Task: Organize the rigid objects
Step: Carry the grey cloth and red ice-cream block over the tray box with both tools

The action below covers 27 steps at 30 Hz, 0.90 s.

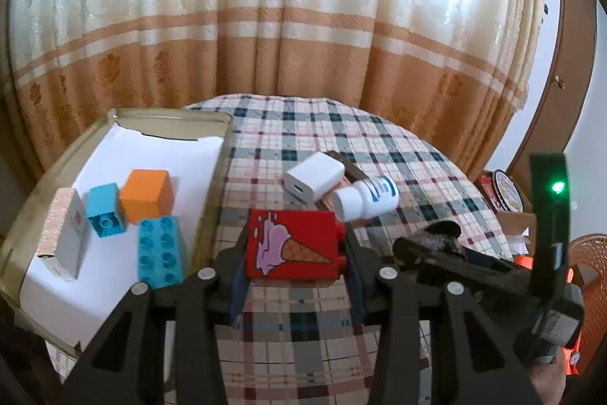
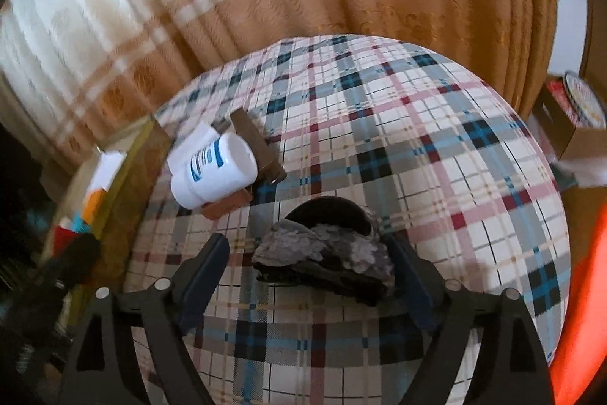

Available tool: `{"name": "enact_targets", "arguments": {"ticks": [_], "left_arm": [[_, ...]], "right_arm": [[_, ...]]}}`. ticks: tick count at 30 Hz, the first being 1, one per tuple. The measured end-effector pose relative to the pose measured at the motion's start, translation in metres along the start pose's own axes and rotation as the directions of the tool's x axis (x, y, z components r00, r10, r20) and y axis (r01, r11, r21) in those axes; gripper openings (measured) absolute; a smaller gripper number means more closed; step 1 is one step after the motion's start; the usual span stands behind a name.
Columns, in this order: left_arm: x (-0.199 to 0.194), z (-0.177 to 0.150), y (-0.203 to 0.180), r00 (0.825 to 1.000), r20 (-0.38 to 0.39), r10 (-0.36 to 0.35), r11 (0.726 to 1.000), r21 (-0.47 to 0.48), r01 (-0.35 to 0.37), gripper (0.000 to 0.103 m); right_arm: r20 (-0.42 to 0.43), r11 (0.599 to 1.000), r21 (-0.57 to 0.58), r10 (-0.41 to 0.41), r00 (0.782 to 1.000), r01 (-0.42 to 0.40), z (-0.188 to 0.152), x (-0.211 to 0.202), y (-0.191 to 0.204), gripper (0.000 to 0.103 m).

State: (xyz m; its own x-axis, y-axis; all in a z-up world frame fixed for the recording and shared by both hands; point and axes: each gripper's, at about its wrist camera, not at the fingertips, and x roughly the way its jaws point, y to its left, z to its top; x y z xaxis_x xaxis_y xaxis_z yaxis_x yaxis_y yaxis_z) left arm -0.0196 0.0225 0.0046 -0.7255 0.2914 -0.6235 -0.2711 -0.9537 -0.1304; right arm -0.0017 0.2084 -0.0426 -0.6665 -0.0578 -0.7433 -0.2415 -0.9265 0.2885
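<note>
Left gripper (image 1: 294, 253): pinching red plastic brick with ice-cream print (image 1: 292, 245), at 3 o'clock of cardboard tray (image 1: 212, 177). Right gripper (image 2: 309, 259): spread around grey rough stone (image 2: 326, 253), on plaid tablecloth (image 2: 417, 158).

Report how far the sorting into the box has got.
Done: an orange cube, two blue bricks and a small carton lie in the box. In hand: the left gripper holds the red ice-cream brick; the right gripper stands open around a dark rock. Left on the cloth: white charger, white bottle, brown pieces beneath.
</note>
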Motion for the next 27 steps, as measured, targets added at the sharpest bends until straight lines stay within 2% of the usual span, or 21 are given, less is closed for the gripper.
{"name": "enact_targets", "arguments": {"ticks": [3,5,11,15,17,21,27], "left_arm": [[-0.002,0.001,0.005,1.0,0.002,0.002,1.0,-0.014,-0.002,0.042],[-0.003,0.001,0.008,1.0,-0.001,0.0,1.0,-0.022,0.0,0.042],[-0.003,-0.001,0.012,1.0,-0.006,0.004,0.999,-0.034,-0.004,0.042],[-0.005,0.0,0.014,1.0,0.001,0.0,0.999,-0.036,0.0,0.042],[-0.006,0.001,0.014,1.0,0.005,0.003,0.999,-0.035,-0.002,0.042],[-0.011,0.004,0.018,0.999,0.023,0.023,0.999,-0.03,-0.022,0.042],[-0.018,0.011,0.027,0.996,0.05,0.072,0.997,-0.032,-0.07,0.042]], "right_arm": [[-0.014,0.999,-0.039,-0.023,1.0,0.023,0.0,0.002,0.004,0.086],[-0.016,0.997,-0.059,-0.04,0.999,0.039,-0.001,0.001,0.003,0.074],[-0.003,0.999,-0.052,0.008,1.0,-0.008,-0.006,-0.008,-0.008,0.074],[0.028,0.995,0.012,0.099,0.995,-0.099,-0.009,-0.014,-0.02,0.074],[0.045,0.993,0.034,0.116,0.992,-0.117,-0.011,-0.019,-0.021,0.074],[0.07,0.99,0.029,0.137,0.988,-0.139,-0.007,-0.029,-0.011,0.074],[0.116,0.985,-0.046,0.17,0.979,-0.165,0.004,-0.05,0.021,0.074]]}}
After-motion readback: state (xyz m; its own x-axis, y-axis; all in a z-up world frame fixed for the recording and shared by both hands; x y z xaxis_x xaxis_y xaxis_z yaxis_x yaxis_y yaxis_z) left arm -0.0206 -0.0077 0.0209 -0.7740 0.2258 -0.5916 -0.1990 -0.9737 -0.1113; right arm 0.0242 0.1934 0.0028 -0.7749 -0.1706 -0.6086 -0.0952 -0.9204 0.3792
